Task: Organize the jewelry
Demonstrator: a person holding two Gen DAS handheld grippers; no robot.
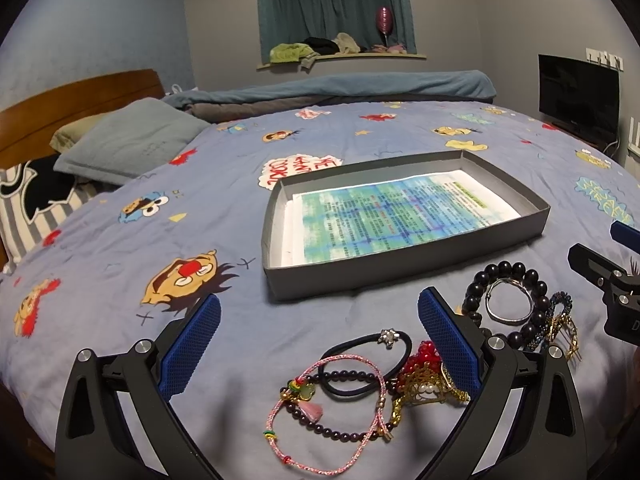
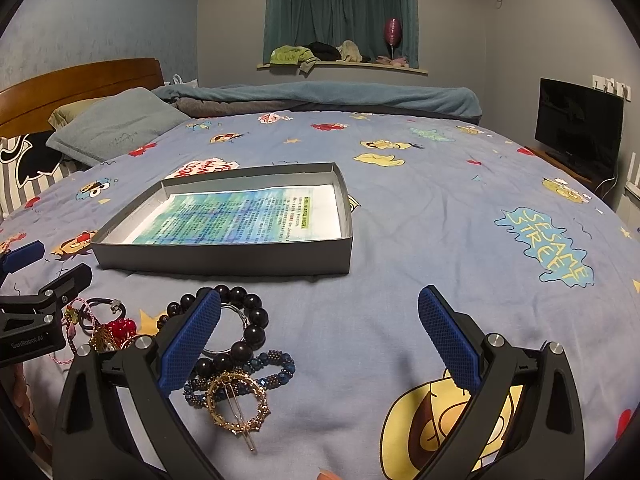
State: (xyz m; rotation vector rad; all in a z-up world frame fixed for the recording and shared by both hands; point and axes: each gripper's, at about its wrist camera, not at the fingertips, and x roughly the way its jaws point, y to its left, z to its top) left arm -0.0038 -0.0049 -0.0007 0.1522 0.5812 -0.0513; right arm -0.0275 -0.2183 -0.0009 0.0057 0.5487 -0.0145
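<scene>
- Jewelry lies in a loose heap on the blue cartoon-print bedspread [image 1: 360,152], near me: a pink braided cord bracelet [image 1: 320,412], a black hair tie with a silver star [image 1: 368,356], a large black bead bracelet [image 2: 248,328] and a round gold hair clip [image 2: 237,408].
- A shallow grey cardboard tray [image 1: 400,276] lined with printed paper sits just beyond the heap.
- My left gripper [image 1: 320,344] hangs spread wide over the pink cord.
- My right gripper [image 2: 320,344] is spread too, holding nothing, right of the beads.
</scene>
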